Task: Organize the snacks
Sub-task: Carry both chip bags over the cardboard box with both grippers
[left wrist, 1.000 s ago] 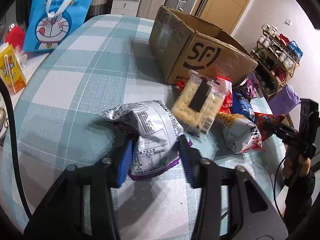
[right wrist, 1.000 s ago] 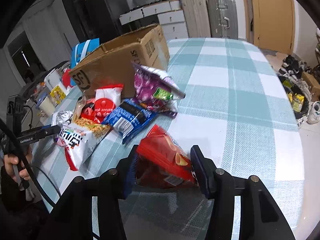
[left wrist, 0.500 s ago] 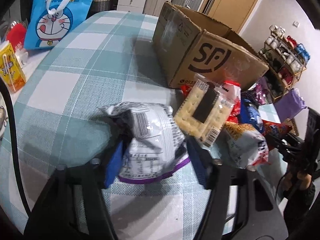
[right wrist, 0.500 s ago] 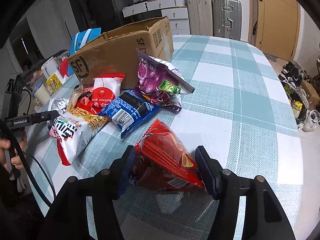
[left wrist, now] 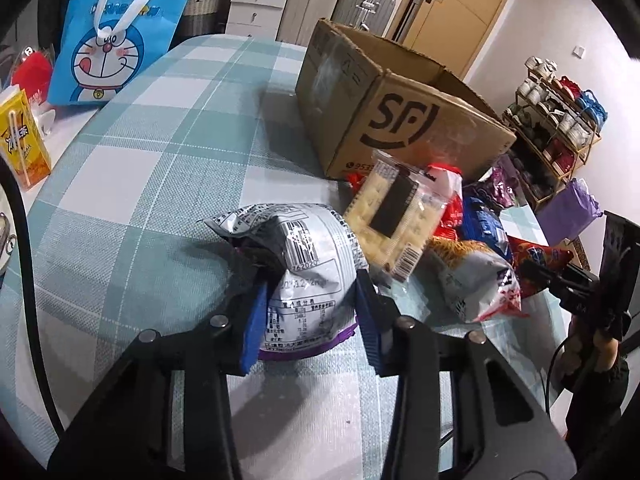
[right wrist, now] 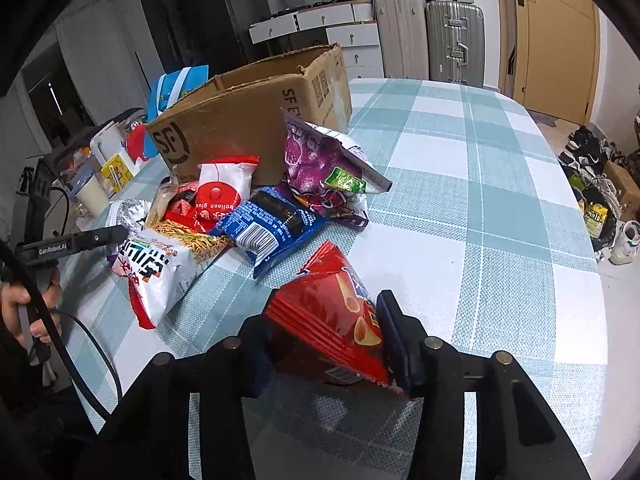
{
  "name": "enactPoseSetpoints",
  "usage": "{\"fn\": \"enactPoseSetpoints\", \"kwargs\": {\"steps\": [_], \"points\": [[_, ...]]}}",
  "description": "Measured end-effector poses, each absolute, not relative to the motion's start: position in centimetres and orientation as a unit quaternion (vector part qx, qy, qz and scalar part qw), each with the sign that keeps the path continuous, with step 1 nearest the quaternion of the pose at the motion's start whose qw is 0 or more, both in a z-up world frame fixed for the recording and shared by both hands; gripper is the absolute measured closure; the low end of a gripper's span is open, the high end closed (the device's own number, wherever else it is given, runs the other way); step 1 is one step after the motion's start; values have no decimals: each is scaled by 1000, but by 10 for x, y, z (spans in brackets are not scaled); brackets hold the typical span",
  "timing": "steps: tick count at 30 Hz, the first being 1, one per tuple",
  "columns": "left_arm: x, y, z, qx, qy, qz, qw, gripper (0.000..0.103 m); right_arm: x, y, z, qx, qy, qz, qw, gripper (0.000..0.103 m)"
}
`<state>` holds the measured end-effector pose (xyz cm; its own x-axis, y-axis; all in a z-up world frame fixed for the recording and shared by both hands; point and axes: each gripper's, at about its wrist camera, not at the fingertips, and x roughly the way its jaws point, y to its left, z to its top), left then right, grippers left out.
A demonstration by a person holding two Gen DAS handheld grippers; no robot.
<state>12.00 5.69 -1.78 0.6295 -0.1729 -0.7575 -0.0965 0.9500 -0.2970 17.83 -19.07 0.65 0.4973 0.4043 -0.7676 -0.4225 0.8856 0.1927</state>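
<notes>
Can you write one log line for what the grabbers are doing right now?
left gripper: shut on silver bag | right gripper: shut on red bag

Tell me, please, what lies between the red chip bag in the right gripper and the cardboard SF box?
In the right wrist view, a blue snack packet and a purple snack bag lie between the red chip bag and the cardboard SF box.

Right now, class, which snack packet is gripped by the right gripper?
The red chip bag, pinched by the right gripper, apart from the pile; the left gripper holds the silver packet.

Doraemon bag (left wrist: 116,36), yellow drink carton (left wrist: 22,136), suitcases (right wrist: 430,38), shoe rack (left wrist: 556,120).
</notes>
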Motion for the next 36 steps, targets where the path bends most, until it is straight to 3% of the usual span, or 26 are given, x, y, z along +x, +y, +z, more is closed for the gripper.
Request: {"fn": "enactPoseSetpoints", "kwargs": {"steps": [12, 21, 36], "points": [[94, 63, 10, -162, 385, -25, 908, 66, 164, -196, 24, 17, 411, 251, 876, 60], [88, 52, 51, -146, 340, -39, 928, 66, 154, -190, 69, 25, 358, 265, 895, 60], [124, 26, 103, -132, 296, -69, 943, 66, 182, -156, 118, 44, 313, 275, 908, 60]]}}
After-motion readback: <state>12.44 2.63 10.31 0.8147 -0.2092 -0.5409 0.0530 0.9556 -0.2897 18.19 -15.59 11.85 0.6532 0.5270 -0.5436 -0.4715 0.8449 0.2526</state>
